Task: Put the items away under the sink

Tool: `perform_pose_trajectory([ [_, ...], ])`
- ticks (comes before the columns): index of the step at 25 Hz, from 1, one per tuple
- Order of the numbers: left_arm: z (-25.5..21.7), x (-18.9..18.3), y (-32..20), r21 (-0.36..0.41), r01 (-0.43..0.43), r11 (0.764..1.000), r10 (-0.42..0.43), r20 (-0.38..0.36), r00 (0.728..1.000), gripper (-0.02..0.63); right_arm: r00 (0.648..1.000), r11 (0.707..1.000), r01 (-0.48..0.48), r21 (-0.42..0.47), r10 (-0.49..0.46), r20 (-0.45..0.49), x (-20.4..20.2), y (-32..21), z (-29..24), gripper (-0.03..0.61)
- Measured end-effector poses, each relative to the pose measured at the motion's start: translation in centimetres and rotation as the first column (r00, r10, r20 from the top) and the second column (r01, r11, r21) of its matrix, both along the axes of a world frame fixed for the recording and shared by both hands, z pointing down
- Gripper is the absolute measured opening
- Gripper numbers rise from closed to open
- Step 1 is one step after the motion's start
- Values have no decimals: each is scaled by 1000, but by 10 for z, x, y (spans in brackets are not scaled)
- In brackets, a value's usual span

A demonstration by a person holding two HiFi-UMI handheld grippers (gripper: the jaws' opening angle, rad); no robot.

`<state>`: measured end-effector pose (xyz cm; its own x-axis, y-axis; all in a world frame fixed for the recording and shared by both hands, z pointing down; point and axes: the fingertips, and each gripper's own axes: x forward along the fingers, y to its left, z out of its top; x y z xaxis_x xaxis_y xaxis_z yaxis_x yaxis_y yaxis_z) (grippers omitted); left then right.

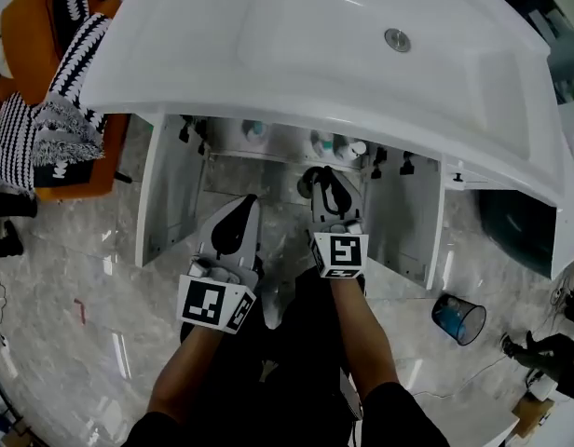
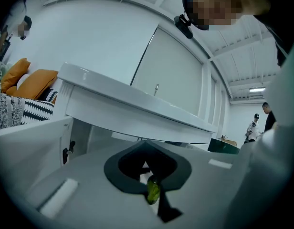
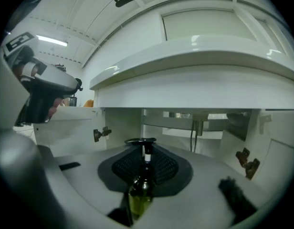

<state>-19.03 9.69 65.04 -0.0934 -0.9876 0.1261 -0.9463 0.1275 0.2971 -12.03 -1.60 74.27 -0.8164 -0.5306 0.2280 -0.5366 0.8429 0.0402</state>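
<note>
The white sink [image 1: 268,54] stands above an open cabinet [image 1: 268,170]; both grippers are at its opening. My right gripper [image 1: 326,182] is shut on a small bottle [image 3: 141,187] of yellow-green liquid with a dark neck, held upright between the jaws [image 3: 143,149]. My left gripper [image 1: 240,208] is beside it on the left, its jaws almost together on a small green item [image 2: 152,191] that is mostly hidden by the pads. In the left gripper view the sink's rim [image 2: 137,104] lies just ahead and above.
Both cabinet doors [image 1: 161,198] [image 1: 413,222] hang open with black hinges [image 3: 246,162]. A few containers [image 1: 324,143] stand at the cabinet's back, and drain pipes [image 3: 194,128] hang inside. A blue bin [image 1: 457,318] stands on the floor right; an orange sofa [image 1: 31,26] left.
</note>
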Motion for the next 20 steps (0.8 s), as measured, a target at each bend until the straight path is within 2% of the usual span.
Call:
perform_pose_trajectory([
  [7, 43, -8, -11, 67, -24, 997, 22, 36, 999, 6, 1000, 1000, 5, 21, -5, 7, -12, -6, 48, 71],
  [11, 68, -14, -11, 86, -35, 996, 30, 57, 998, 6, 1000, 999, 17, 38, -17, 15, -18, -8, 77, 71],
  [20, 101, -17, 0, 106, -56, 993, 49, 74, 996, 6, 999, 999, -33, 31, 32, 34, -26, -21, 120, 71],
])
